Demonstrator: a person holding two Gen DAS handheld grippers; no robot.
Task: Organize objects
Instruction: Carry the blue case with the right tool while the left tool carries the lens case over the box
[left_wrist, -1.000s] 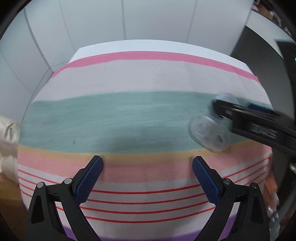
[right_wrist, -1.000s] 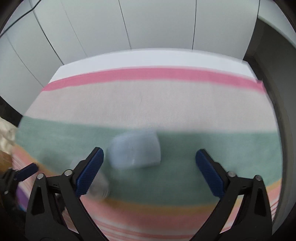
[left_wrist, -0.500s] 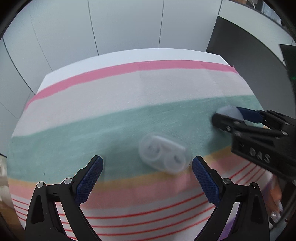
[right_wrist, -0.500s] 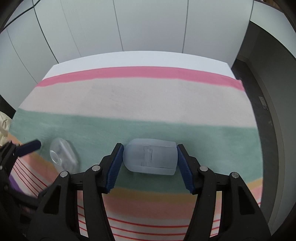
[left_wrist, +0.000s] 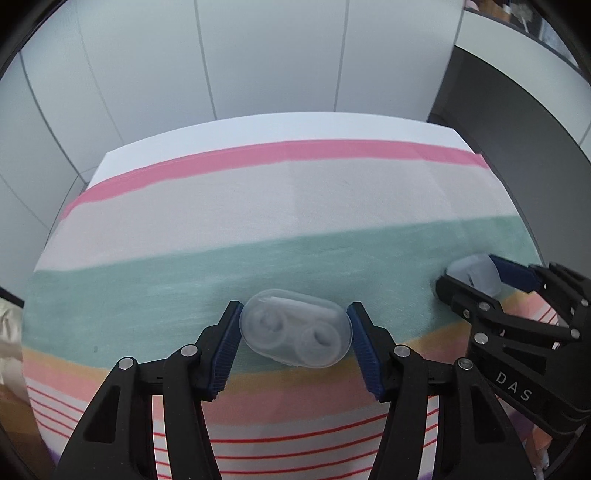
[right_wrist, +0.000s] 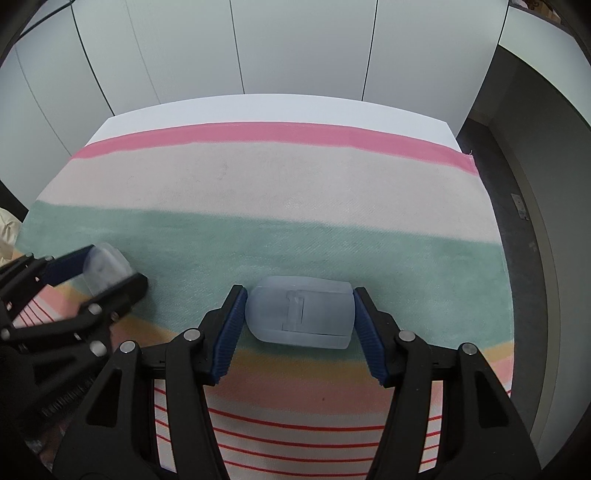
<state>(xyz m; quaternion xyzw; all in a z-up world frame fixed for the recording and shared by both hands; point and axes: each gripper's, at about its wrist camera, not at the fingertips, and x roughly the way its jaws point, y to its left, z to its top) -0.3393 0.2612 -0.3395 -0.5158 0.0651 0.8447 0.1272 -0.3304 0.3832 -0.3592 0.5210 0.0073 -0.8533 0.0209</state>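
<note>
Squeezing both pieces at once is where I see the risk. My left gripper (left_wrist: 294, 334) is closing on the clear oval plastic contact-lens case w/ two round wells (left_wrist: 295, 328); its blue pads look to be touching both ends, but the case sits skewed between them, lying on the green band of the striped cloth (left_wrist: 258, 192) at that band's near edge. If the jaws finish closing on the rounded ends, I judge the case could squirt out or twist, since smooth plastic on a curved end gives little bite.

My right gripper (right_wrist: 298, 315) is clenched on the frosted pale-blue rounded plastic lid or box (right_wrist: 301, 312), pads pressing both short sides, also on the green band, to the right of the lens case. It looks thin-walled, so over-squeeze may flex it and pop it free on lift.

Both tools work close together: the right gripper's tips show at the left cam's edge. A sideways move by either could cause a bump. The cloth may also drag and bunch.
</note>
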